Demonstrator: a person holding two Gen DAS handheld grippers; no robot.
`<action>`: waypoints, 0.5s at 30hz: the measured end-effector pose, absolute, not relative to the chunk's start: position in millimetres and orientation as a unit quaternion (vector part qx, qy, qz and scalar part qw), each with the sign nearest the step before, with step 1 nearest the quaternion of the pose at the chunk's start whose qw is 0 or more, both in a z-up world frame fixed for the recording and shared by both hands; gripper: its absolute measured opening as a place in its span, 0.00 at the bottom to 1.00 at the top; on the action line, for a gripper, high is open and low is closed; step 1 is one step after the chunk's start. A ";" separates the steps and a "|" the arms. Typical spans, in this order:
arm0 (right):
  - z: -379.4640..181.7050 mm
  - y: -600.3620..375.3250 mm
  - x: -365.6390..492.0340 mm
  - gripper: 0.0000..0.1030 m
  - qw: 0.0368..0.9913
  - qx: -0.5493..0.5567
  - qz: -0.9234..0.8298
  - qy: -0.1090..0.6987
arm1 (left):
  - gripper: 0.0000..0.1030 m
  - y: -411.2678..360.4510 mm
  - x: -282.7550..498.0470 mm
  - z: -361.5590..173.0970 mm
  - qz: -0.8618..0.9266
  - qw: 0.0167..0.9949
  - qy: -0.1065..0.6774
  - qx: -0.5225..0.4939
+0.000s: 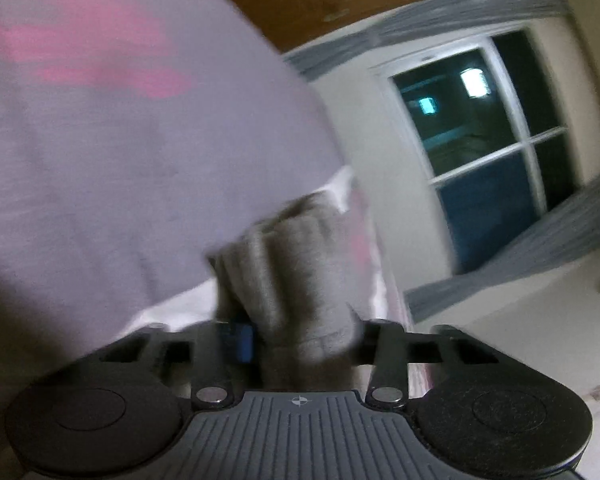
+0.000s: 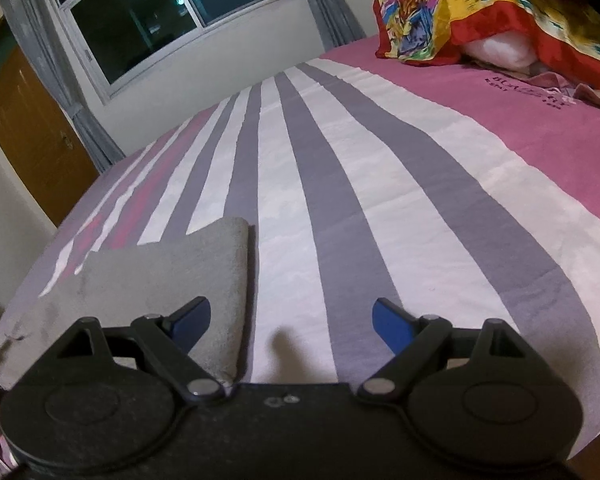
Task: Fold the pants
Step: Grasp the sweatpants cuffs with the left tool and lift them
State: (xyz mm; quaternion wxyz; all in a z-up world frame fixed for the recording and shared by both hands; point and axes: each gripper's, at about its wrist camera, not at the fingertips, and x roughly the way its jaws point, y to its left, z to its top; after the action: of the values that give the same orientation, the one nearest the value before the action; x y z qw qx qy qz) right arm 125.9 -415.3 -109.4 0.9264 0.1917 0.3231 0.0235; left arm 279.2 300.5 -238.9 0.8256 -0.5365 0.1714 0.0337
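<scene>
The pants are grey-beige fabric. In the left wrist view a bunched wad of them [image 1: 296,272] sits between my left gripper's fingers; the left gripper [image 1: 300,340] is shut on it, tilted steeply, and the image is blurred. In the right wrist view a flat folded part of the pants [image 2: 172,280] lies on the striped bedspread [image 2: 340,200] at lower left. My right gripper [image 2: 290,324] is open and empty, just above the bed; its left finger [image 2: 190,322] hangs over the pants' right edge.
A colourful red and yellow blanket over a pillow [image 2: 480,8] lies at the bed's far right. A window with grey curtains [image 2: 160,12] and a wooden door [image 2: 24,136] are beyond the bed. The bedspread fills the upper left of the left wrist view [image 1: 100,120].
</scene>
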 end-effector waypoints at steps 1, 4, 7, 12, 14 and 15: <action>-109.8 -414.2 127.3 0.86 0.926 0.188 0.023 0.326 | 0.34 300.9 274.7 -233.7 0.024 0.819 0.155 -0.551; -109.6 -414.1 126.1 0.86 0.926 0.187 0.024 0.327 | 0.34 291.5 259.0 -205.9 -0.009 0.852 0.110 -0.512; -109.4 -418.4 124.7 0.86 0.927 0.197 0.021 0.319 | 0.33 298.8 270.8 -229.2 0.054 0.855 0.189 -0.480; -111.4 -420.9 127.3 0.86 0.924 0.203 0.008 0.325 | 0.33 292.7 274.0 -229.5 0.062 0.864 0.207 -0.456; -110.9 -422.0 125.6 0.86 0.925 0.204 0.008 0.319 | 0.34 286.7 277.8 -221.1 0.064 0.860 0.203 -0.463; -110.9 -423.6 125.5 0.88 0.925 0.208 0.005 0.317 | 0.34 284.0 278.4 -217.4 0.062 0.861 0.201 -0.463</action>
State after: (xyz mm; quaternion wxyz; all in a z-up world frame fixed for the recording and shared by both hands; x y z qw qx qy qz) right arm 125.5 -423.6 -110.9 0.9253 0.2084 0.3168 0.0047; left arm 278.4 284.0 -217.4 0.8613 -0.4626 0.2006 0.0619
